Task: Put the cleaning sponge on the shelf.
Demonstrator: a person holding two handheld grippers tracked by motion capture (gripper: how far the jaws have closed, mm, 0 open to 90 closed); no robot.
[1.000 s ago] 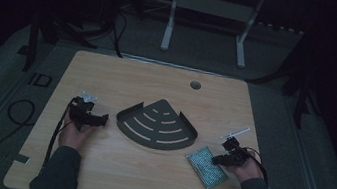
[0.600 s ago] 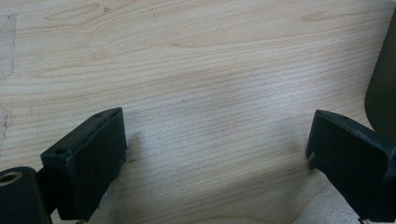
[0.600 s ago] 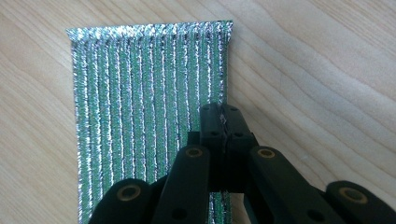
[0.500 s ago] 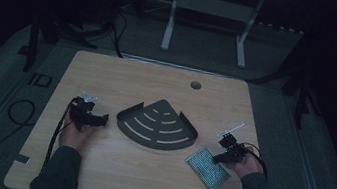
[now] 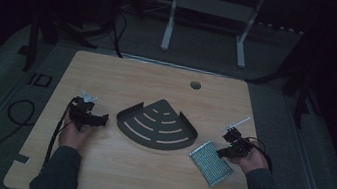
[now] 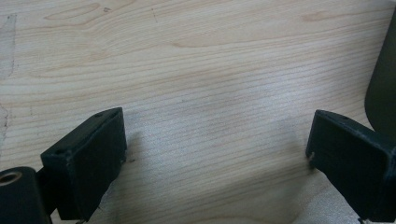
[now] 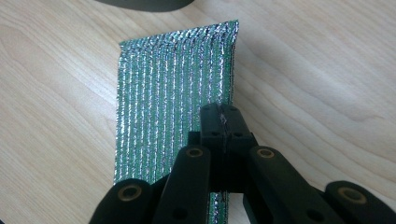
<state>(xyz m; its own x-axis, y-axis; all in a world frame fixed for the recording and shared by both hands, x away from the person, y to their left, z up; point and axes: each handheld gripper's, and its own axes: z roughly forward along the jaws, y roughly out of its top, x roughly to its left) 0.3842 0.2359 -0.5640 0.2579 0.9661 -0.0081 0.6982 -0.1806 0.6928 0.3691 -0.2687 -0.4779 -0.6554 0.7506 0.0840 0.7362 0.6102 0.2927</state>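
Observation:
A silvery-green ribbed pad point(image 5: 210, 161) lies flat at the table's front right, just right of a dark fan-shaped slotted rack point(image 5: 157, 123). My right gripper point(image 5: 225, 152) sits at the pad's right edge. In the right gripper view its jaws are shut point(image 7: 220, 116) on that edge of the pad point(image 7: 173, 93). My left gripper point(image 5: 102, 119) rests on the table left of the rack, pointing toward it. In the left gripper view it is open point(image 6: 219, 135) with bare wood between its fingers point(image 6: 88, 149), and the rack's rim point(image 6: 383, 93) shows at the right.
The wooden table point(image 5: 143, 182) has a round cable hole point(image 5: 195, 85) near its far edge. A black cable point(image 5: 18, 107) loops on the floor to the left. A white metal frame point(image 5: 210, 4) stands beyond the table.
My right gripper has shifted a little left and forward onto the pad's edge. The left gripper and the rack have stayed put.

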